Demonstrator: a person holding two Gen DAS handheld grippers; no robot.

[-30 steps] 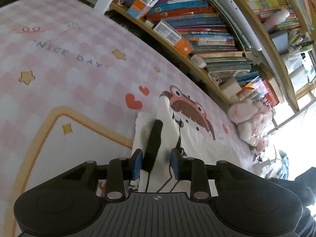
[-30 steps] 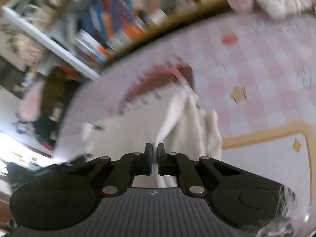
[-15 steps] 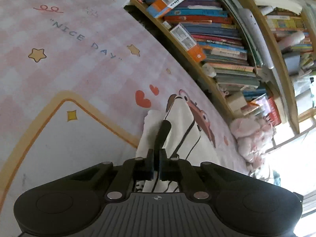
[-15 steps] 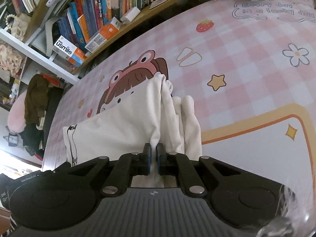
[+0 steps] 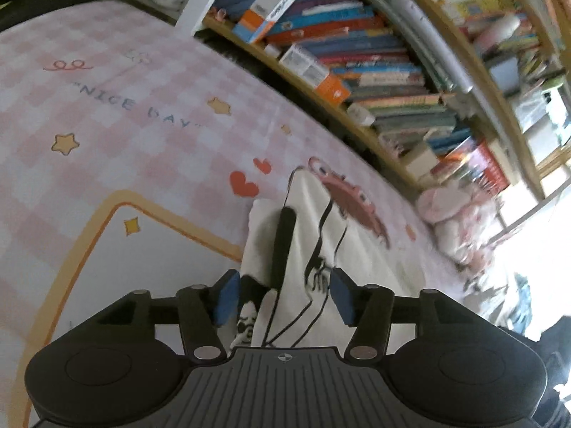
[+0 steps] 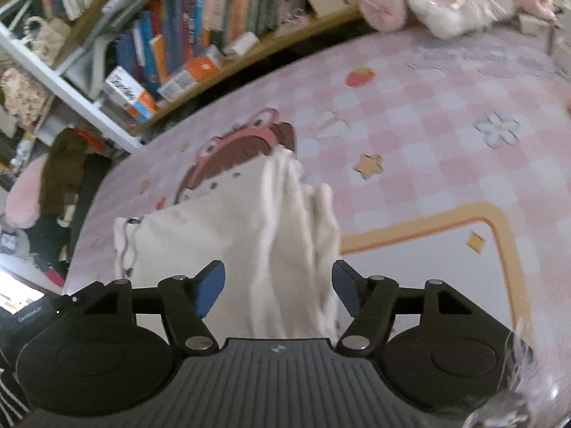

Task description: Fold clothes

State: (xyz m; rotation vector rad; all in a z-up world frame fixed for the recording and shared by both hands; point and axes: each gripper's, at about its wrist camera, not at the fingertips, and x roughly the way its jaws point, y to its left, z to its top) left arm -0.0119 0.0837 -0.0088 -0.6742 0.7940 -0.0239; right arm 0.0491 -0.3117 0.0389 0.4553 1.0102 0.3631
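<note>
**Letting go of the white cloth after a fold**

You were folding a white garment (image 6: 228, 242) that lay on the pink checked bed cover (image 6: 446, 114), over the cartoon face printed there. Both tools were at the near edge of the cloth, one at each end.

Your left gripper (image 5: 282, 297) was opening. Its blue pads (image 5: 228, 294) stood apart, with the printed end of the cloth and its black strip (image 5: 283, 246) lying between them, but the pads did not press on it. Your right gripper (image 6: 278, 289) was opening too. The bunched, wrinkled end of the cloth sat between its blue pads, and they did not squeeze it.

This looked like the moment to let go, and you did the right thing by opening both hands together, so neither end was tugged sideways.

To do it well, you needed to open wide enough for the cloth to drop free, then lift straight back so no pad dragged the fold open.

The right end looked lumpy, so I think it needed a gentle pat flat before the next fold. The bookshelf (image 5: 374, 71) stood near the far side, so pulling back toward yourself was safer.
</note>
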